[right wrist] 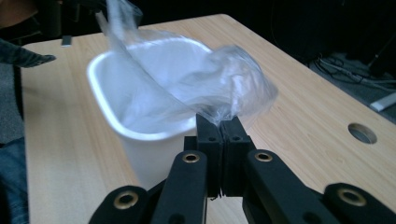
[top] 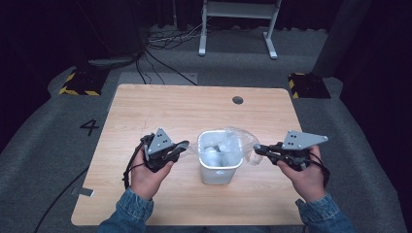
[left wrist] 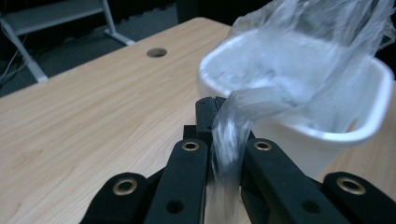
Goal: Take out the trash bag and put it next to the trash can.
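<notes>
Wooden table (top: 145, 104), white bin (top: 221, 170) at its middle, clear plastic liner bag (top: 240, 138) inside.
Both my tongs, left gripper (top: 183, 147) and right gripper (top: 258, 148), are clenched on the bag's edges; I judge lifting it out comes next, evenly.

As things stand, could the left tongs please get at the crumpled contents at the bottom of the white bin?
Probably not: the left tongs are shut on the clear plastic bag, whose film lines the white bin around the contents.
</notes>
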Action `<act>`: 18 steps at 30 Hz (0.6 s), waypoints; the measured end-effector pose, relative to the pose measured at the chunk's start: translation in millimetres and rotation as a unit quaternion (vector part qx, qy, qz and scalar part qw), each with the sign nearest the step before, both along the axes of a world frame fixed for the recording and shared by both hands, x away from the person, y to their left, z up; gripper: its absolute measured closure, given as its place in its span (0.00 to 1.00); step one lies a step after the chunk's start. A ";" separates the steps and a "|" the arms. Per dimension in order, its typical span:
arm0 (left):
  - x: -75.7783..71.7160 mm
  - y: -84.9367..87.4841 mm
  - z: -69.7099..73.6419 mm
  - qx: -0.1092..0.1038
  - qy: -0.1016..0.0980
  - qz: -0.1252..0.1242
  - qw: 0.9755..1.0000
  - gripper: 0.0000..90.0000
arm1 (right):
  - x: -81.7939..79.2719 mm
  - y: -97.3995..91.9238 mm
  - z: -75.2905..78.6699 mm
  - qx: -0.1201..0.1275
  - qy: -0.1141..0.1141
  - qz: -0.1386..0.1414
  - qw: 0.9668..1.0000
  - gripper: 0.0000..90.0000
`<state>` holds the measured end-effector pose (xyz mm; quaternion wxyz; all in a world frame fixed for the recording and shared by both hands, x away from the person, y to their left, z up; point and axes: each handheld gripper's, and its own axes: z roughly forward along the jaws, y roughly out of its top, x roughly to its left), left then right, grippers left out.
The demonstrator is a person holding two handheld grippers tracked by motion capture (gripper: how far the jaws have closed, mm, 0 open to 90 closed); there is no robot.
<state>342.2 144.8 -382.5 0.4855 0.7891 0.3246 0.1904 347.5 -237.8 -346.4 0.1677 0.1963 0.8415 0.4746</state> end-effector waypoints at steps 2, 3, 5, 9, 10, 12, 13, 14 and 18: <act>4.9 0.8 -5.2 0.000 0.007 0.004 1.000 0.98 | 6.8 -0.5 -3.7 -0.004 0.007 -0.006 1.000 0.99; 7.0 1.2 -8.0 0.000 0.015 0.006 1.000 0.98 | 12.3 -0.9 -7.5 -0.005 0.014 -0.009 1.000 0.99; 10.8 1.0 -13.3 0.009 0.024 0.010 1.000 0.99 | 20.2 -0.7 -14.8 -0.005 0.026 -0.014 1.000 0.99; 13.8 -0.9 -20.2 0.019 0.029 0.010 0.999 0.99 | 29.7 1.1 -27.2 -0.009 0.041 -0.017 0.999 0.99; 13.8 -0.9 -21.8 0.023 0.030 0.011 0.999 0.99 | 30.7 1.3 -29.2 -0.009 0.042 -0.018 0.999 0.99; 13.0 0.1 -23.3 0.021 0.031 0.011 0.999 0.99 | 30.4 0.9 -31.3 -0.010 0.046 -0.023 0.999 0.95; 12.5 0.9 -23.3 0.021 0.031 0.011 0.999 0.99 | 29.2 0.2 -31.4 -0.007 0.044 -0.028 0.999 0.88; 11.3 1.5 -23.2 0.021 0.031 0.011 0.999 0.98 | 28.0 -0.5 -31.0 -0.006 0.041 -0.032 0.999 0.81; 4.5 2.4 -21.1 0.024 0.017 0.017 0.999 0.78 | 16.9 -6.0 -25.9 -0.004 0.022 -0.042 0.999 0.56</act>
